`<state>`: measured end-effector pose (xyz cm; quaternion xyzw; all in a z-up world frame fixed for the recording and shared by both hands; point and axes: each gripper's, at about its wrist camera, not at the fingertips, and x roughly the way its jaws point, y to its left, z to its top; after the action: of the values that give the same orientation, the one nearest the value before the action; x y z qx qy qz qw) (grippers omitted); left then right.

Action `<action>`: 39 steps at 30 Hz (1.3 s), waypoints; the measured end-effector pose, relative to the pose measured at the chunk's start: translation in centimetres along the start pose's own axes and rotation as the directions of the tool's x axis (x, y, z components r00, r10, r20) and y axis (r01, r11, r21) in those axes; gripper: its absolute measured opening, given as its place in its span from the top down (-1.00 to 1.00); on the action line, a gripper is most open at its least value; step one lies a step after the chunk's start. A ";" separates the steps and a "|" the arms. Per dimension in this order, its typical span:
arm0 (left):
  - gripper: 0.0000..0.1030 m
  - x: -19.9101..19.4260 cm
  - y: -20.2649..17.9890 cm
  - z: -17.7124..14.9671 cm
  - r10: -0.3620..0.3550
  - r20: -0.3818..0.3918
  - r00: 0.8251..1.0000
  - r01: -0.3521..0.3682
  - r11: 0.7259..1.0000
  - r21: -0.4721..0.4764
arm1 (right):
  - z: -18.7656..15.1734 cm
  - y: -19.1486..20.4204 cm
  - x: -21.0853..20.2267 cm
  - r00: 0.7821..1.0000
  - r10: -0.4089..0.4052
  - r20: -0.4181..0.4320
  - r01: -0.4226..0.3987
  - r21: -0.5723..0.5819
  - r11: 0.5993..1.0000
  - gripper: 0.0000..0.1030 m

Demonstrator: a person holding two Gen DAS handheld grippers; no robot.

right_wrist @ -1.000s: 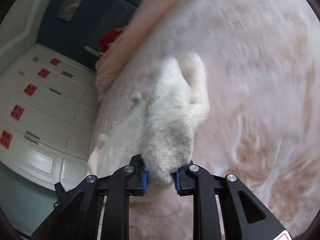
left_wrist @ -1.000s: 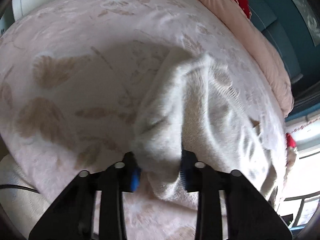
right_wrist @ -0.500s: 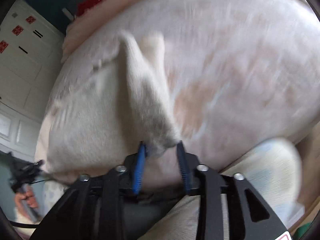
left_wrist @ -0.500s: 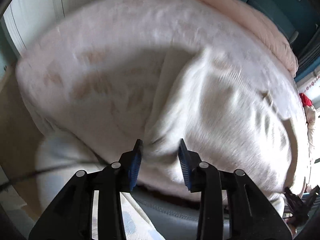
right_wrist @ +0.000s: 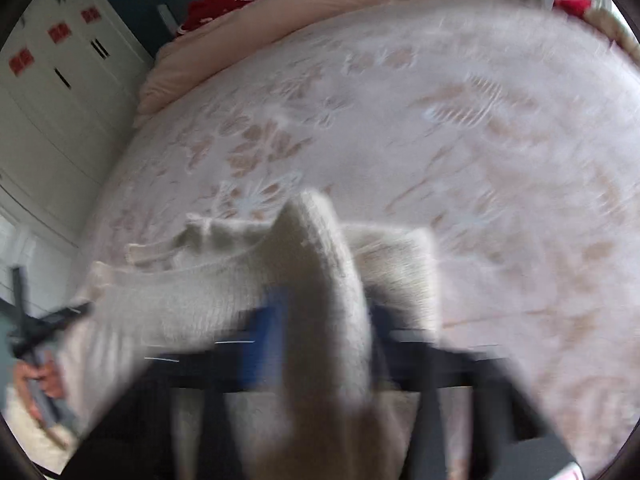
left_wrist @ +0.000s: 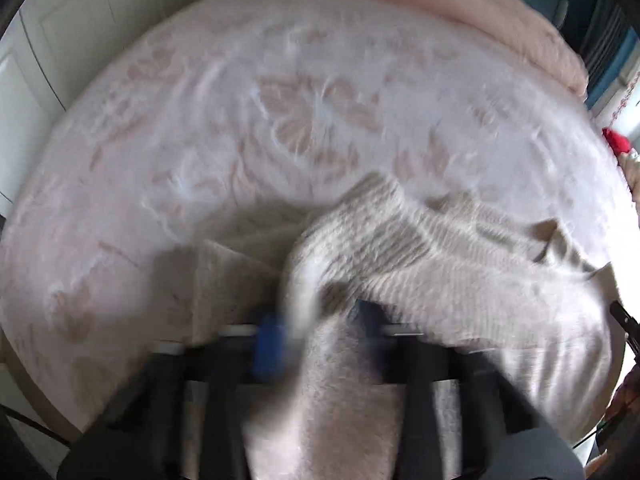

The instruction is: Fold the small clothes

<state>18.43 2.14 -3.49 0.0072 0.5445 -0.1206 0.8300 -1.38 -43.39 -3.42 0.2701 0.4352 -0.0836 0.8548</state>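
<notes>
1. Cream knit garment (left_wrist: 460,280), ribbed, lies on the bed and rises in a fold to each claw. In the left wrist view it spreads to the right of the claw; in the right wrist view (right_wrist: 192,292) it spreads to the left, with a second flap lying flat just to the right.
2. Left claw (left_wrist: 320,320): jaws drawn narrow, closed on a bunched fold of the garment, which runs down between the blue pads. Heavy blur; pad edges are indistinct.
3. Right claw (right_wrist: 324,320): jaws likewise narrow, pinched on a raised ridge of the garment standing ahead of the claw. Also blurred.
4. Bed (left_wrist: 200,140): pale pink cover with a tan leaf and flower pattern, under and beyond the garment in both views.
5. Pink quilt (left_wrist: 460,8): rolled along the bed's far edge, beyond both claws.
6. White cupboard (right_wrist: 60,92) with red labels and dark handles: far left of the right claw; the left wrist view shows only plain white panels at its left edge.
7. Red cloth (right_wrist: 216,8): at the quilt's far end, right wrist view only.
8. Person's hand (right_wrist: 44,376): on the other claw's handle, low left, right wrist view only.
</notes>
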 end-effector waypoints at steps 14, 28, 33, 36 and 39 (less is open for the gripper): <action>0.70 -1.2 1.7 1.7 0.042 0.053 0.998 -0.037 0.996 -0.084 | 1.9 0.4 -1.4 0.992 -0.087 0.096 0.083 0.042 0.996 0.63; 0.31 -1.5 -2.1 -4.7 0.038 0.098 0.994 -0.039 0.999 0.009 | -4.8 5.6 -0.6 0.998 0.015 0.055 -0.008 -0.110 0.994 1.00; 0.35 -3.8 4.4 -2.5 0.079 0.154 0.985 -0.055 0.986 -0.155 | -2.8 -3.6 -5.4 0.985 -0.120 0.126 0.106 0.109 0.988 0.86; 0.32 -3.9 4.0 -0.6 0.057 0.162 0.985 -0.028 0.984 -0.179 | -1.3 0.3 -6.1 0.984 -0.052 0.170 0.046 0.035 0.998 0.78; 0.28 -1.6 1.3 1.4 0.049 0.111 0.993 -0.032 0.989 -0.144 | -0.1 7.3 -2.8 0.992 0.038 0.118 -0.020 -0.148 0.989 0.82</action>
<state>19.38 3.51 -1.65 -0.0475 0.5030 -0.0650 0.8605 -0.40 -37.48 1.56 0.2074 0.3839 -0.0551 0.8981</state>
